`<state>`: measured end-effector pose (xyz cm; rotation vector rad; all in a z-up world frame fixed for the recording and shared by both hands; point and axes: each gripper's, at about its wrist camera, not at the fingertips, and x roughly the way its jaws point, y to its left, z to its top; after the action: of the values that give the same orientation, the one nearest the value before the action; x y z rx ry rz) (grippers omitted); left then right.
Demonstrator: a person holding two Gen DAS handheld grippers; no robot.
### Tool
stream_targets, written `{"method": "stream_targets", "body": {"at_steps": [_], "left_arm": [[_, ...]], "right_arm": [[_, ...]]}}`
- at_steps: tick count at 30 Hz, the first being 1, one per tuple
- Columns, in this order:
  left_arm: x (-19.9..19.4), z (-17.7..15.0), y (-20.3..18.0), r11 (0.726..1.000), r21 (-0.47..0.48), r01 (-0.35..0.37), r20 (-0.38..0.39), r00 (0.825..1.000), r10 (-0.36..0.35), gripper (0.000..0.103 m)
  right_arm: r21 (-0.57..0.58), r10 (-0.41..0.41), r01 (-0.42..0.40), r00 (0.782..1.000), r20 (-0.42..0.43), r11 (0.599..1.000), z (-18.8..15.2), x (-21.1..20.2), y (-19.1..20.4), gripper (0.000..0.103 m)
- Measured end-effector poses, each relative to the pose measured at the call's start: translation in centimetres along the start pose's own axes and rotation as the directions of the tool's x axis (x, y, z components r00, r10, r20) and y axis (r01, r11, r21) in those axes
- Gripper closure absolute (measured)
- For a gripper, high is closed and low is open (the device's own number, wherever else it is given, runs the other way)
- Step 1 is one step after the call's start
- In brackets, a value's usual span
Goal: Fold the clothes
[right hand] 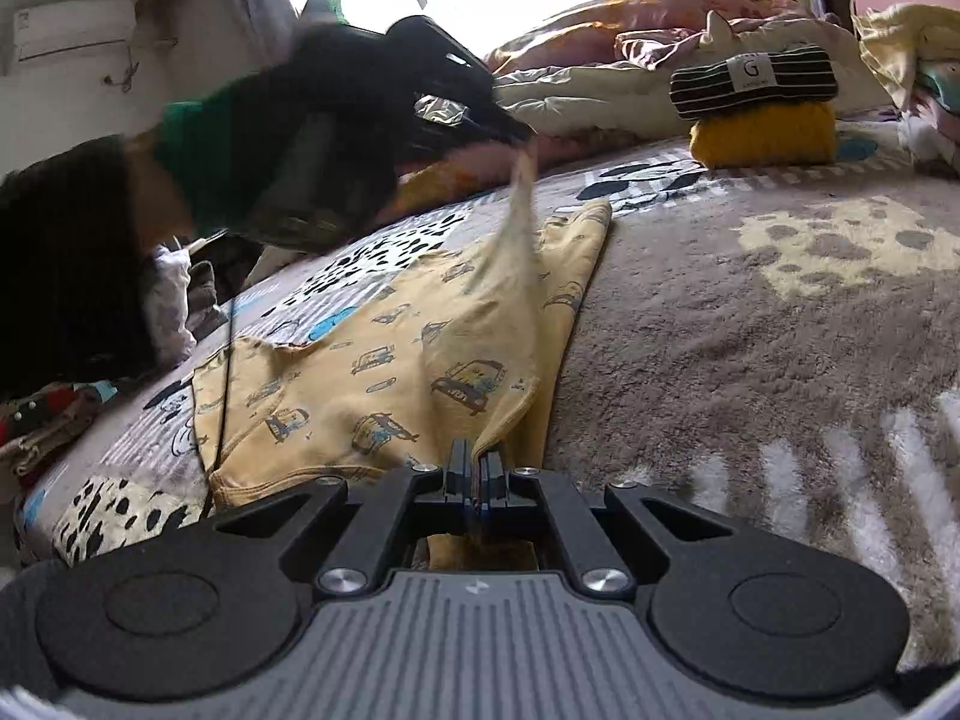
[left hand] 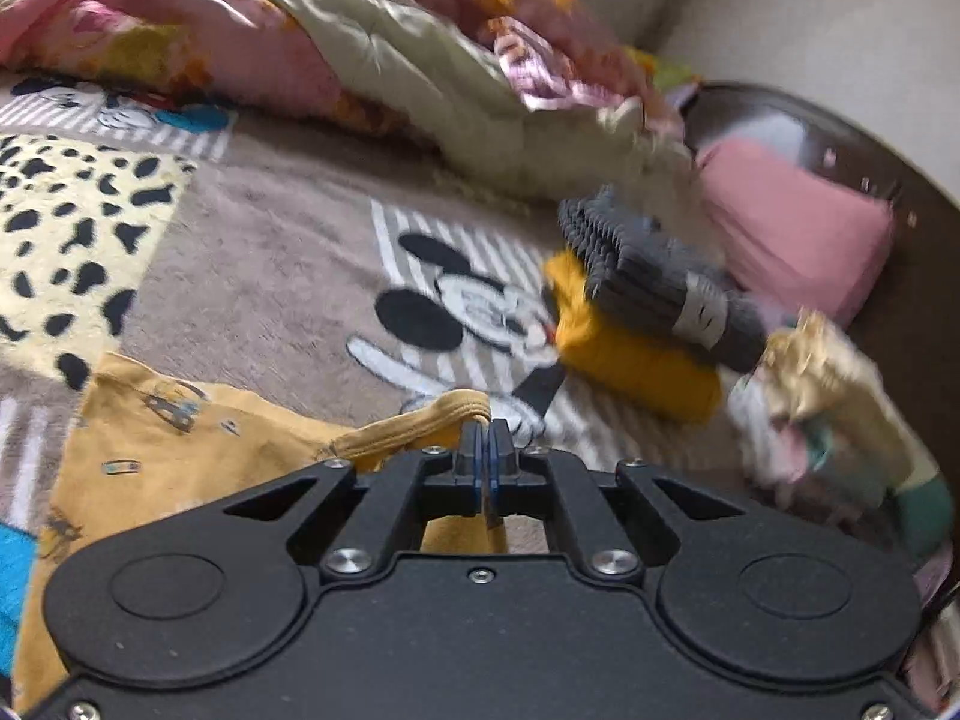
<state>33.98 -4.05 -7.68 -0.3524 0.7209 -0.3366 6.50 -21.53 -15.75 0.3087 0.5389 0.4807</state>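
A yellow shirt (right hand: 384, 372) printed with small cars lies on a bed (right hand: 750, 330) covered by a grey cartoon-mouse blanket. Both claws have hold of it. The right claw (right hand: 477, 474) is closed on an edge of the shirt at the near side of the bed, with cloth passing between its fingers. The left claw (left hand: 491, 438) is closed on a ribbed, hemmed edge of the shirt (left hand: 180, 450).

In the right wrist view the left claw (right hand: 510, 132) is raised above the far end of the shirt, and a strip of cloth hangs slack from it down to the rest, which lies flat. The shirt's long axis runs away from the right claw toward the left one, so the two claws hold opposite ends, the far end lifted and the near end low. Judging by this, any fold would carry the raised far end over toward the near end.

Farther along the bed, well apart from the shirt, a dark striped folded garment (right hand: 753, 81) sits on top of a mustard folded garment (right hand: 762, 135). A crumpled quilt (left hand: 312, 30) lies behind them.

The left claw and the person's arm (right hand: 252, 162) are blurred in the right wrist view. Which part of the shirt each claw grips is hard to tell. The shirt's near corners are hidden under the claw bodies.
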Motion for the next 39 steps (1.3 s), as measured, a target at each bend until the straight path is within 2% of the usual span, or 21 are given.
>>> {"method": "stream_targets", "body": {"at_steps": [5, 13, 14, 15, 16, 17, 20, 22, 25, 27, 30, 32, 34, 35, 39], "left_arm": [[2.1, -0.7, -0.7, 0.997, 0.066, -0.043, -0.032, 0.998, 0.045, 0.102], [4.7, -1.5, -1.9, 0.976, 0.187, -0.112, -0.056, 0.991, 0.125, 0.102], [5.1, -1.6, -2.0, 0.975, 0.206, -0.085, -0.080, 0.991, 0.103, 0.095], [5.1, -1.7, -2.1, 0.973, 0.215, -0.086, -0.088, 0.990, 0.107, 0.083], [5.0, -1.8, -2.2, 0.970, 0.224, -0.090, -0.094, 0.989, 0.113, 0.078], [4.1, -1.7, -2.1, 0.972, 0.220, -0.085, -0.072, 0.992, 0.103, 0.074], [1.1, -1.7, -1.4, 0.975, 0.206, -0.084, -0.001, 0.996, 0.086, 0.074], [-0.7, -2.1, -0.2, 0.975, 0.185, -0.123, 0.027, 0.992, 0.120, 0.074], [-2.3, -3.1, 2.7, 0.988, 0.097, -0.116, -0.002, 0.993, 0.117, 0.074], [-2.7, -3.9, 4.3, 0.993, 0.043, -0.107, -0.032, 0.994, 0.108, 0.074], [-2.7, -4.9, 5.6, 0.997, -0.033, -0.064, -0.070, 0.996, 0.061, 0.074], [-2.4, -5.4, 5.6, 0.998, -0.048, -0.044, -0.086, 0.996, 0.040, 0.074], [-2.1, -5.6, 5.3, 0.999, -0.043, -0.022, -0.089, 0.996, 0.018, 0.084], [-2.1, -5.6, 5.1, 0.999, -0.033, -0.033, -0.084, 0.996, 0.030, 0.099], [-3.7, -5.1, 4.7, 0.999, -0.013, -0.032, -0.020, 0.999, 0.032, 0.102]], "right_arm": [[0.034, 0.013, -0.013, 1.000, -0.007, 0.999, 0.0, 0.0, -0.4, 0.098], [0.060, 0.020, -0.019, 1.000, -0.019, 0.998, 0.0, 0.0, -0.6, 0.094], [0.056, 0.018, -0.017, 1.000, -0.022, 0.998, 0.0, -0.2, -0.4, 0.091], [0.051, 0.014, -0.013, 1.000, -0.023, 0.999, 0.1, -0.4, -0.3, 0.086], [0.045, 0.013, -0.011, 1.000, -0.025, 0.999, 0.1, -0.8, -0.2, 0.083], [0.038, 0.014, -0.013, 1.000, -0.024, 0.999, 0.1, -1.3, -0.1, 0.075], [0.021, -0.025, 0.025, 1.000, 0.007, 0.999, 0.2, -2.8, 0.0, 0.052], [0.039, -0.043, 0.042, 0.999, 0.028, 0.998, 0.4, -3.0, -0.4, 0.052], [0.073, -0.056, 0.053, 0.998, 0.037, 0.996, 0.6, -2.5, -1.1, 0.060], [0.096, -0.065, 0.061, 0.997, 0.043, 0.993, 0.8, -2.2, -1.7, 0.062], [0.113, -0.042, 0.036, 0.998, 0.051, 0.993, 0.9, -1.3, -2.0, 0.075], [0.123, -0.032, 0.027, 0.999, 0.036, 0.992, 0.7, -0.6, -2.1, 0.079], [0.138, -0.021, 0.018, 1.000, 0.022, 0.990, 0.5, -0.1, -2.3, 0.082], [0.149, -0.012, 0.009, 1.000, 0.021, 0.989, 0.5, -0.1, -2.5, 0.083], [0.178, 0.024, -0.027, 1.000, 0.019, 0.984, 0.4, 0.0, -2.8, 0.088]]}}
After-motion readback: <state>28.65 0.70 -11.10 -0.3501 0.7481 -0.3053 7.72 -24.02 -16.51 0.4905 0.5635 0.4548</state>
